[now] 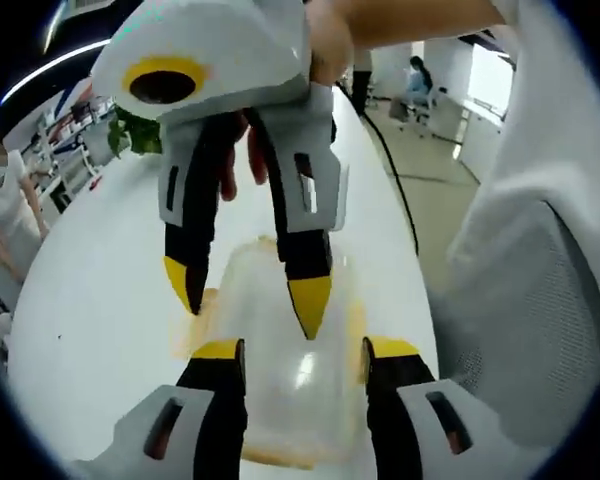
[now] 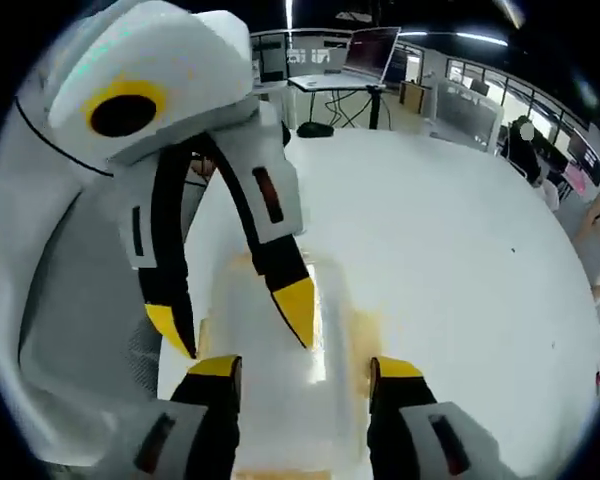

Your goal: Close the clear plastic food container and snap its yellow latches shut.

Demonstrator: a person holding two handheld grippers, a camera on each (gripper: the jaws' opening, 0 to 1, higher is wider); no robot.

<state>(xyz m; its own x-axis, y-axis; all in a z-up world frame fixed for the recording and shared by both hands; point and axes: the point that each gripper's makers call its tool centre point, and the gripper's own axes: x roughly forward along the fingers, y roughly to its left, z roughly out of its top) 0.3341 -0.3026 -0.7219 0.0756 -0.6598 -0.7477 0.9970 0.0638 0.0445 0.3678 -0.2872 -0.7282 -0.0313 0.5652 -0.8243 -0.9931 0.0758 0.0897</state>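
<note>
1. White table: one, broad and pale, carrying the container.
2. Clear plastic food container: one, flat on the table, lying between the two grippers; lid appears down, seam too blurred to confirm.
3. Left gripper: jaws spread wide, straddling the near end of the container in the left gripper view, one tip on each side of it. Contact with the walls cannot be told. Nothing clamped.
4. Right gripper: jaws also wide apart, straddling the opposite end of the container in the right gripper view. In the left gripper view, reaching down from the top, yellow tips over the lid; touching or just above cannot be told.
5. Yellow latches: seen as orange-yellow smears along the container's long sides, at least two; exact count and whether snapped cannot be told through the blur.
6. Jaw count: four in each view, two per gripper, all yellow-tipped.
</note>
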